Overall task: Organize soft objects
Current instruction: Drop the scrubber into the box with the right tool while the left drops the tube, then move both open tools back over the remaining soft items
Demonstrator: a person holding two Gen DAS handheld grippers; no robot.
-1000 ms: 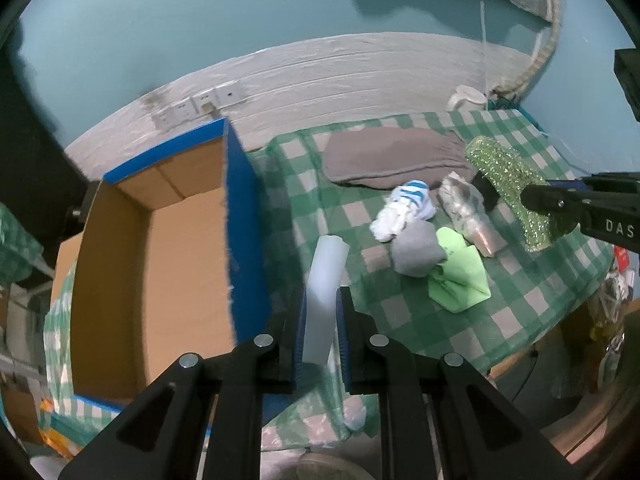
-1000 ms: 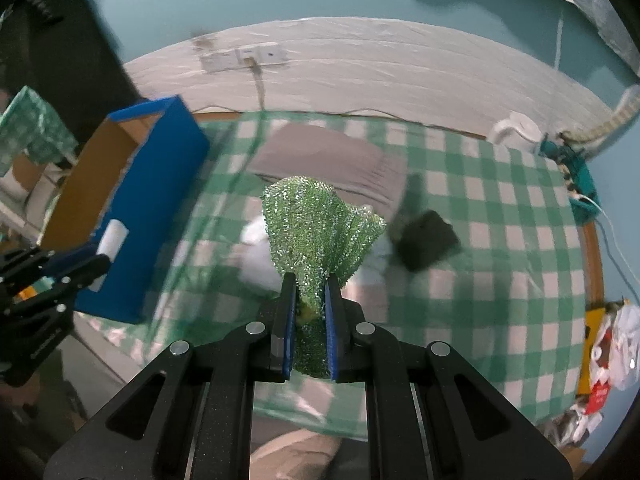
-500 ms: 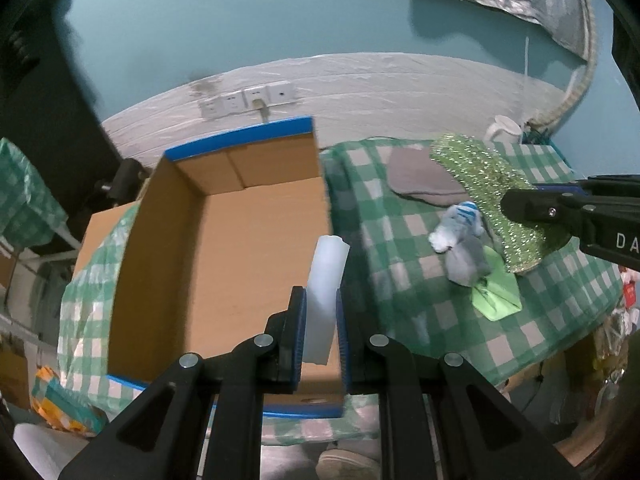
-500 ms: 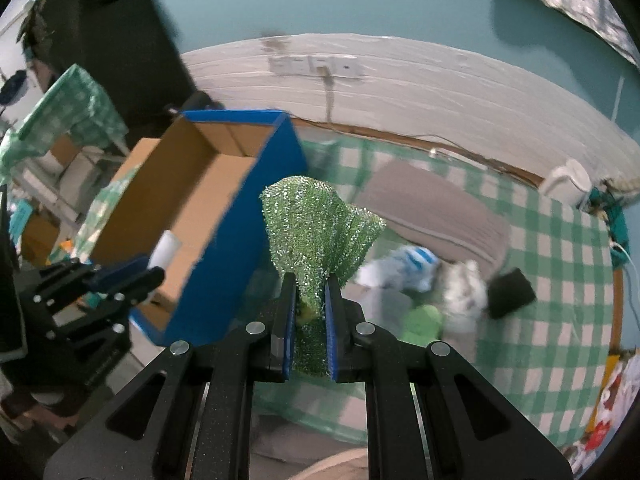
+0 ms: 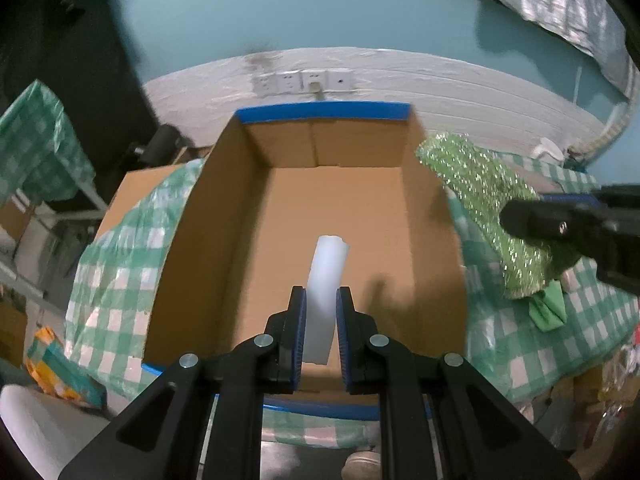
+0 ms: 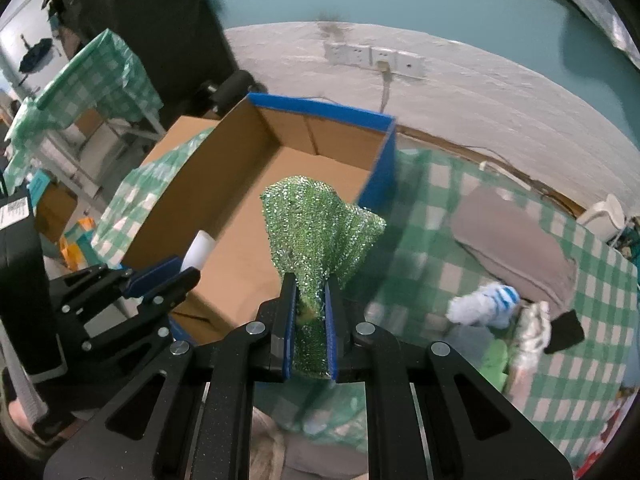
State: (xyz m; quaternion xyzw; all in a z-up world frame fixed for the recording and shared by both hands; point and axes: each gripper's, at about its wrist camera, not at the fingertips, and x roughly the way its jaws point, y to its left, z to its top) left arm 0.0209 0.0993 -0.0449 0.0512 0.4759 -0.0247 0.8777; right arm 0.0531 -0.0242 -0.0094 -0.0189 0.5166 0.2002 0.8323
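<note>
My left gripper [image 5: 321, 300] is shut on a white foam roll [image 5: 326, 276] and holds it over the open cardboard box [image 5: 280, 148] with blue outer walls. The box floor shows bare. My right gripper [image 6: 311, 284] is shut on a glittery green cloth [image 6: 320, 224] and holds it just right of the box's near corner; the cloth also shows in the left wrist view [image 5: 484, 192]. The left gripper with the roll [image 6: 198, 248] shows in the right wrist view at the box's near left edge.
On the green checked tablecloth [image 6: 592, 360] to the right lie a grey cloth [image 6: 512, 236], a blue-striped white sock [image 6: 486, 304], a black piece [image 6: 566, 332], a light green cloth [image 6: 494, 360] and a silvery bundle [image 6: 532, 324]. Wall sockets [image 5: 304, 80] are behind the box.
Both grippers have swung left from the pile of soft things to the box. The white roll now hangs over the box interior and the green cloth is beside its right wall.
</note>
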